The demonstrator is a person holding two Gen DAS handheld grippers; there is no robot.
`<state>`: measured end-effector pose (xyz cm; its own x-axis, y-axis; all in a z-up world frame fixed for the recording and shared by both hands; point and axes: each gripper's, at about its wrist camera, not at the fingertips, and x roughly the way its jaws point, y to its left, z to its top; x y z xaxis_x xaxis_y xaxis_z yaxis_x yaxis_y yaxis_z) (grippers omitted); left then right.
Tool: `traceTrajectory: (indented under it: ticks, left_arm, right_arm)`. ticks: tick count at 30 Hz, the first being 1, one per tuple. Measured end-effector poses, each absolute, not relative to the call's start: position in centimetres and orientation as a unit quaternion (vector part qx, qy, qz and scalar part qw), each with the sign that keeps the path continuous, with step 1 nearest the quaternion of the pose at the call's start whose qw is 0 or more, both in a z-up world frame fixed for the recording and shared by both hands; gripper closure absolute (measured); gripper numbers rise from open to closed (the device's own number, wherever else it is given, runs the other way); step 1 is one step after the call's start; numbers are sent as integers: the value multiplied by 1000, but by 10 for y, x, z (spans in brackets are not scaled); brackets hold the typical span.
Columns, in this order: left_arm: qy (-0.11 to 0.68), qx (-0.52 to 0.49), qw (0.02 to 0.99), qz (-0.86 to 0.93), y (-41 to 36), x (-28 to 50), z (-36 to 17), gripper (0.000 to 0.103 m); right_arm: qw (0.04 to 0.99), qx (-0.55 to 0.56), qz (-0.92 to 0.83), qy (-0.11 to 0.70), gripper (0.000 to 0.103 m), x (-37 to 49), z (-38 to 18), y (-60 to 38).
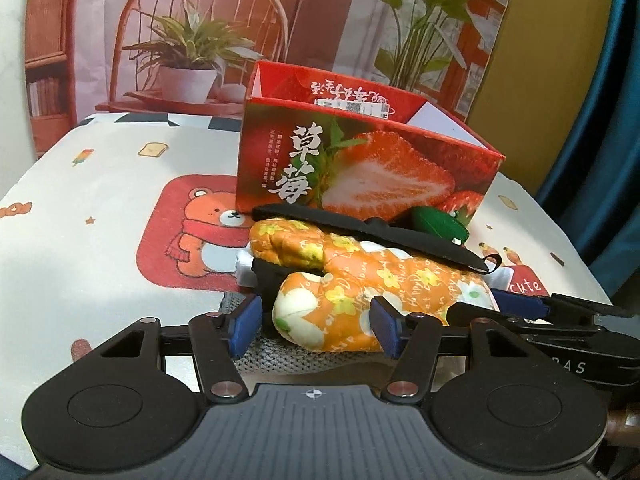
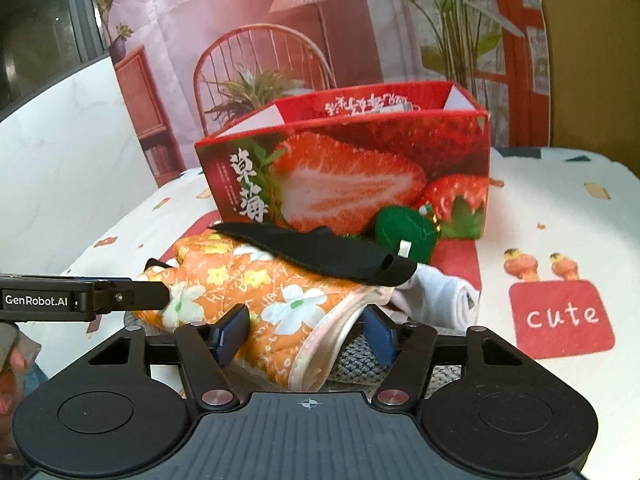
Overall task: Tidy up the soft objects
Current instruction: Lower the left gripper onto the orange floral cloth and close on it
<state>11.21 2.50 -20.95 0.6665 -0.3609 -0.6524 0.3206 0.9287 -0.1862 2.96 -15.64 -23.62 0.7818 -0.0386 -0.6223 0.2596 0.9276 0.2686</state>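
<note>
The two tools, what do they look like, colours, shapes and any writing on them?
Both are matte black. The left tool and the right tool each have a ribbed grey-black base with a small crosshair mark, two round black discs, black linkage arms with silver pins, and blue fingertip pads. From the side, the left tool reads "GenRobot.AI" in white. No cables or sleeves show.

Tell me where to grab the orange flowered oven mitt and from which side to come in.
Grip the orange oven mitt at its open cuff end, coming in low from the near side. The cuff's thin pink-trimmed edge faces the right gripper, while the black cloth drapes over the far half, so a top approach would catch that too.
</note>
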Motion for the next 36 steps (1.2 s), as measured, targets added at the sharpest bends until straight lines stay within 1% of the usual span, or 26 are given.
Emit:
traceTrajectory:
  ticks: [9, 11, 14, 23, 26, 36]
  left_arm:
    - [367, -20, 911, -186, 18, 121, -220, 41]
    - [362, -18, 913, -187, 19, 119, -219, 48]
    - [355, -15, 916, -186, 19, 116, -217, 54]
    - [343, -14, 921, -184, 19, 111, -212, 63]
    - [337, -15, 923, -185, 20, 108, -210, 67]
    - [326, -24, 926, -190, 23, 103, -206, 75]
  right_arm:
    - [922, 184, -75, 332, 43, 35, -246, -159]
    - [921, 188, -74, 333, 43, 35, -247, -159]
    - [920, 195, -70, 331, 43, 38, -248, -160]
    - [916, 219, -66, 330, 43, 41, -251, -164]
    - [918, 217, -62, 326, 47, 40, -248, -162]
    - [927, 209, -50, 308, 67, 37, -237, -157]
